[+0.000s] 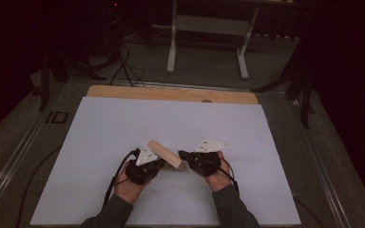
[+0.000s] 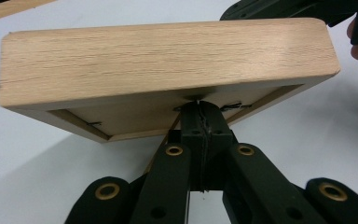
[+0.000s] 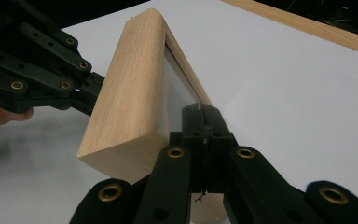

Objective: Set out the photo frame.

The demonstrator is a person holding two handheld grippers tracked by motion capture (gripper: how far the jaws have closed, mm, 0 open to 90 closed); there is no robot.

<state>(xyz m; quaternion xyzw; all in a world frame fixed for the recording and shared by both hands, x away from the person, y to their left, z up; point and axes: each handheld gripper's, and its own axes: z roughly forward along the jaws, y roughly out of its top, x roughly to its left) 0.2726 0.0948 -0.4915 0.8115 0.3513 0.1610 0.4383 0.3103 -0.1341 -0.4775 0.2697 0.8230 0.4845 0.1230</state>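
Now wooden frame (image 1: 165,153) pinched between closed left gripper (image 2: 199,108) and right gripper (image 3: 201,112).

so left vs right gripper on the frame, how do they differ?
Left gripper meets the frame at its open back, by a staple; right gripper meets its glazed front. In the high view, left is under the frame, right beside its end. Both: jaws shut.

The wooden frame (image 2: 168,60) hides the left gripper's (image 2: 200,109) jaw tips; the right gripper (image 3: 203,114) covers the frame's near right corner; whether the pads pinch anything stays unclear.
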